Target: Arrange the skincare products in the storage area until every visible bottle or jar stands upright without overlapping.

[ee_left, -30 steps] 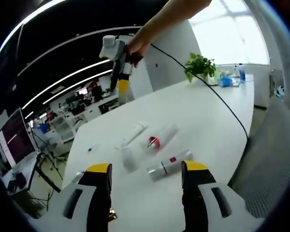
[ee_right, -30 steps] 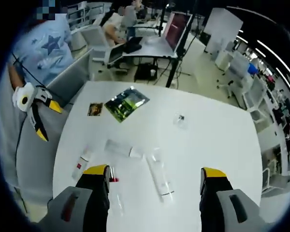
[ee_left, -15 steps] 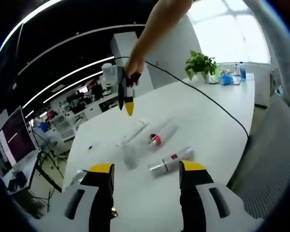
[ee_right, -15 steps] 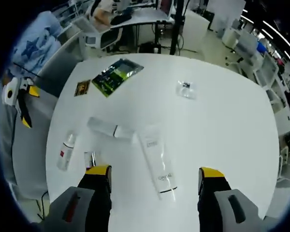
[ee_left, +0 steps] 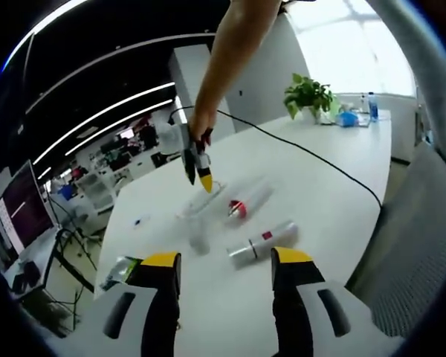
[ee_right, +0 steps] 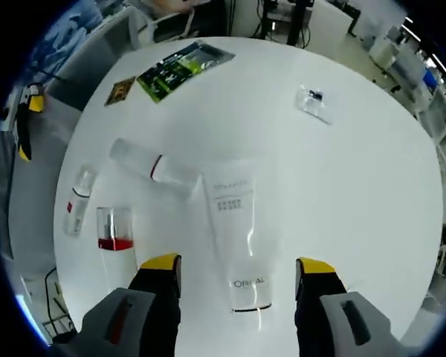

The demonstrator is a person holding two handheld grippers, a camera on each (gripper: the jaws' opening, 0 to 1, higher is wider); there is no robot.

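Four products lie flat on the white table (ee_right: 357, 186). Right gripper (ee_right: 238, 268), jaws spread, empty, straddles the white tube (ee_right: 236, 223). Left gripper (ee_left: 217, 262) spread, empty. Advice: descend square, pinch mid-body, then tip upright.

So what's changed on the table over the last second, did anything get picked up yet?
Nothing picked up yet. The right gripper has come down from high above the table to just over the white tube, jaws open on either side of it. The left gripper stays back, open. The tube, the small bottle and the other products still lie flat where they were.
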